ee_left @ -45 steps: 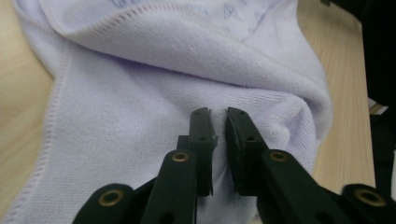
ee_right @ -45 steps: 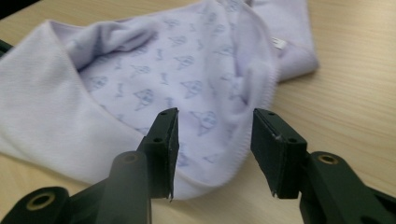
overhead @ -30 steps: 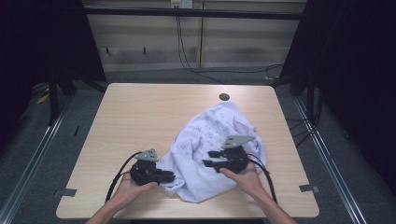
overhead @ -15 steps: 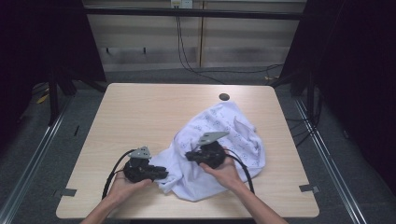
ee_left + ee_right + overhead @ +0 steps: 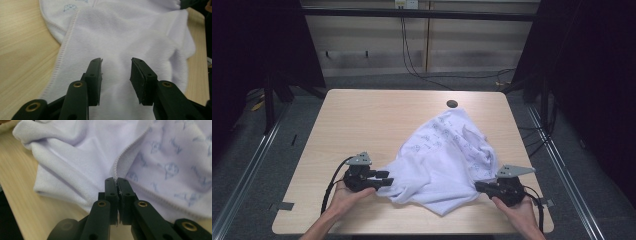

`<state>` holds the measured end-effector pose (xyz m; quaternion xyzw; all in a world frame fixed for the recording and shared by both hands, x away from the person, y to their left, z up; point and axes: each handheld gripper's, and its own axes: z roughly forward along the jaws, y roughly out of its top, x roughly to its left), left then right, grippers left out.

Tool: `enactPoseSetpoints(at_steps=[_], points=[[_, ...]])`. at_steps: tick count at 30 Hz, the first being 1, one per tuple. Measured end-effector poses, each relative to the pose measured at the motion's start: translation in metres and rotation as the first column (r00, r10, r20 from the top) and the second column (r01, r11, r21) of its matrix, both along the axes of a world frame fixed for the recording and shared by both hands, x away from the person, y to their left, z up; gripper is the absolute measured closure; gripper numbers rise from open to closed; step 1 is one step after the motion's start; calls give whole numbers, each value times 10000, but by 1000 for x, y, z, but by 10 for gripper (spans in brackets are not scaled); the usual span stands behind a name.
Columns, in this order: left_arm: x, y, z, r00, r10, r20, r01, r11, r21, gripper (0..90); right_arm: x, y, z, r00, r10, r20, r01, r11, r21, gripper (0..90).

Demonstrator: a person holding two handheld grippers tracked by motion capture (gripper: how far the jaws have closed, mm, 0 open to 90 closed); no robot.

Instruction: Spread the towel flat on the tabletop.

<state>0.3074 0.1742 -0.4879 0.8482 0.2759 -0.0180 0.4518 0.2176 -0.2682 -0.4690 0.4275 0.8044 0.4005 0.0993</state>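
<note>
I am spreading out a white cloth [image 5: 447,160] that lies rumpled across the lower middle and right of the table [image 5: 362,125] in the high view, its printed side up toward the upper right and its plain side toward me.

My right gripper [image 5: 117,182] is clenched on the cloth's stitched hem; in the right gripper view the jaws stand pressed together with the hem's edge pinched between the pads. In the high view that gripper [image 5: 482,186] sits at the lower right of the cloth, near the table's near edge.

My left gripper [image 5: 116,72] is released: its jaws have just been opening, and in the left gripper view they stand apart over the plain white fabric, which lies between and under them without either pad pressing on it. In the high view it [image 5: 384,180] rests at the cloth's lower left corner.

So the step in hand, as I judge it, is re-gripping (one side held, the other let go). The next move calls for my left gripper to find the hem [image 5: 65,41], which runs up the left of the frame beside the bare wood, close on it, and then draw apart from the right so the folds pull flat. The risk is catching a doubled layer instead of the single edge.
</note>
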Motion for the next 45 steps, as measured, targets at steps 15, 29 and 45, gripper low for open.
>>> enactPoseSetpoints(at_steps=[15, 29, 45], points=[[6, 56, 2, 9935, 1095, -311, -1108, 9930, -420, 679, 23, -10, 11, 9973, -296, 676, 303, 9995, -100, 573], [22, 46, -13, 9920, 1103, -609, -1101, 9939, 73, 488, 124, 13, -23, 9981, -609, 124, 615, 9967, -535, 583], [19, 49, -14, 9927, 1120, -450, -1100, 9929, 454, 486, 123, 26, -24, 9995, -224, 206, 232, 9990, -395, 854]])
